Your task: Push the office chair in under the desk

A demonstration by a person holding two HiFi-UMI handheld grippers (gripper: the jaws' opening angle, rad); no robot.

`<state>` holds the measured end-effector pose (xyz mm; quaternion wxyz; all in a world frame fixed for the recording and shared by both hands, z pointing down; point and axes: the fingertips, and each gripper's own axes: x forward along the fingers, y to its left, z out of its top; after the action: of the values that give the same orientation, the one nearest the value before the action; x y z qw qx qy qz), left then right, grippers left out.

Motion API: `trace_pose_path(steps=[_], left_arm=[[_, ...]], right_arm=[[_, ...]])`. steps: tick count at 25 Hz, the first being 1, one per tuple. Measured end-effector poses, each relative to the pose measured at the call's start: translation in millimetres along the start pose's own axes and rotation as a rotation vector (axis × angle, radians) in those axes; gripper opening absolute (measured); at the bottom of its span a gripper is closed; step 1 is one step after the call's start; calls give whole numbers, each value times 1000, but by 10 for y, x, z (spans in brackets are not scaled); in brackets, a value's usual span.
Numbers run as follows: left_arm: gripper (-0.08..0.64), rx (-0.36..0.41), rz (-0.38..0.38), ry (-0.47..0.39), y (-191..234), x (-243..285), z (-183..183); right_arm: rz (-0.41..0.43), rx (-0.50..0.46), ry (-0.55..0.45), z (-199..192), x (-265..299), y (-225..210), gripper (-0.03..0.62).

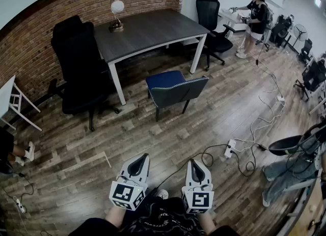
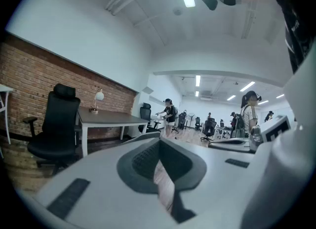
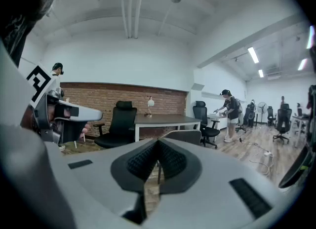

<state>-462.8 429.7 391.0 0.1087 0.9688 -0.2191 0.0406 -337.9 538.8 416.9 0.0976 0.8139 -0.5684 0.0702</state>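
Note:
A tall black office chair (image 1: 81, 69) stands on the wood floor off the left end of the dark desk (image 1: 147, 29), turned away from it. It also shows in the left gripper view (image 2: 57, 124) and the right gripper view (image 3: 118, 124). A blue-seated grey chair (image 1: 175, 90) stands in front of the desk. My left gripper (image 1: 142, 157) and right gripper (image 1: 196, 164) are side by side low in the head view, well short of both chairs. Both are shut with nothing between the jaws, pointing about level toward the desk (image 2: 111, 119) (image 3: 165, 120).
A lamp (image 1: 116, 13) stands on the desk's far left corner. A second black office chair (image 1: 213, 19) is at the desk's right end, with a person (image 1: 254, 19) behind it. Cables and a power strip (image 1: 229, 148) lie on the floor to the right. A white table (image 1: 10, 97) stands far left.

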Motion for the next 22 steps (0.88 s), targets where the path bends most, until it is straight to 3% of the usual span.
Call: trace_pose_path(steps=[10, 22], left_arm=[[6, 5, 75, -19, -79, -61, -82], [6, -10, 31, 20, -119, 184, -230]], right_arm=[[3, -29, -73, 141, -121, -107, 5], [-21, -8, -40, -18, -41, -272, 5]])
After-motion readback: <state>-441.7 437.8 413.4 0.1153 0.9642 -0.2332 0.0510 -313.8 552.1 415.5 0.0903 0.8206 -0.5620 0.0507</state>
